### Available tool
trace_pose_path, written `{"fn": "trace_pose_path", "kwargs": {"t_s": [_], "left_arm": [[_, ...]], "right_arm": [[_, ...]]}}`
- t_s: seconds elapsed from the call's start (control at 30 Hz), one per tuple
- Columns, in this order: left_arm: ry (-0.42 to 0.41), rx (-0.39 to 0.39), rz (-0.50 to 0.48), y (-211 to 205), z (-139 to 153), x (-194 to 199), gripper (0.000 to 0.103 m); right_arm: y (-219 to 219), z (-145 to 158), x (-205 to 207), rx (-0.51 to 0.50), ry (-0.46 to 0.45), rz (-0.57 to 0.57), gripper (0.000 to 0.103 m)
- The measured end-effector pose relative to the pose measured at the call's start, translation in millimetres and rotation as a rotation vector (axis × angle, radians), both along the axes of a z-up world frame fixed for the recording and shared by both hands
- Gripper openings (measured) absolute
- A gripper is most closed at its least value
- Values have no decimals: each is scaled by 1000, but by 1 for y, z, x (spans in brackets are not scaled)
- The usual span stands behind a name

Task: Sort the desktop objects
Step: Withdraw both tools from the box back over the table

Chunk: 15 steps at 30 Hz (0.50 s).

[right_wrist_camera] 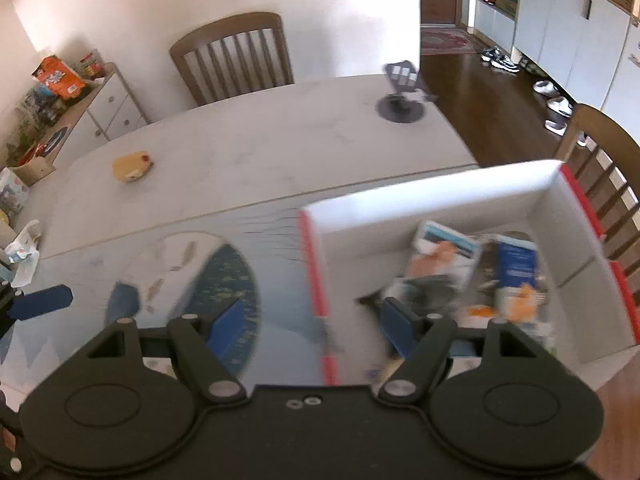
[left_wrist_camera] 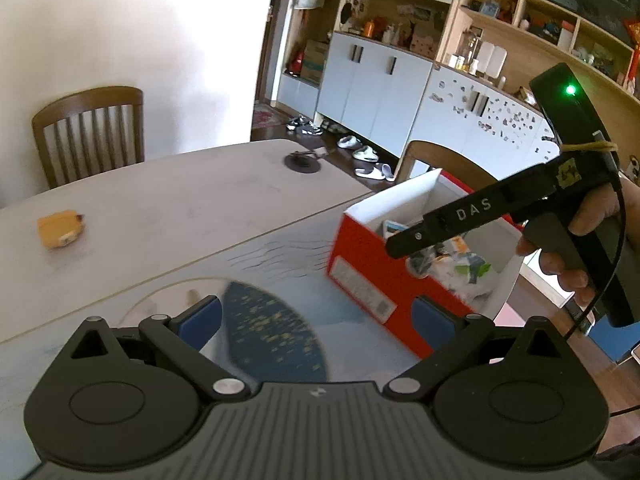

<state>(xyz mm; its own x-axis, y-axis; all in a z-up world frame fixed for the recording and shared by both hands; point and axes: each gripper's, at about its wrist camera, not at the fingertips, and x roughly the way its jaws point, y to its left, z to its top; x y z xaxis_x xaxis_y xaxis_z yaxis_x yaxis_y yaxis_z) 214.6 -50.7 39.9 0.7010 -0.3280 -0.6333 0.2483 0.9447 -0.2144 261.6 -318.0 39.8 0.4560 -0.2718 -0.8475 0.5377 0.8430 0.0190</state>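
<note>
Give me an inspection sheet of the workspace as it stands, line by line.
Surface: pale table, with a blue patterned mat at the near end.
Job's things: red and white box on the mat, open, with packets inside; yellow object alone on the bare table.
Clutter: black round stand at the far edge; crumpled wrapper at the left edge.
Grippers: left tongs open, nothing between them; right tongs open, straddling the box's near wall, gripping nothing.
Cables: black cable hanging from the right handle.
Surroundings: wooden chair, white cabinets, shoes on the floor.
</note>
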Motion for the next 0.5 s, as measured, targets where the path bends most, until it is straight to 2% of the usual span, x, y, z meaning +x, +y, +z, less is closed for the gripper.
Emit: {"fn": "trace_pose_path", "kwargs": {"t_s": [0.5], "left_arm": [[-25,11,23,99,-10,-43,101]], "right_arm": [[106,-25,92,-5,14,100,76]]}}
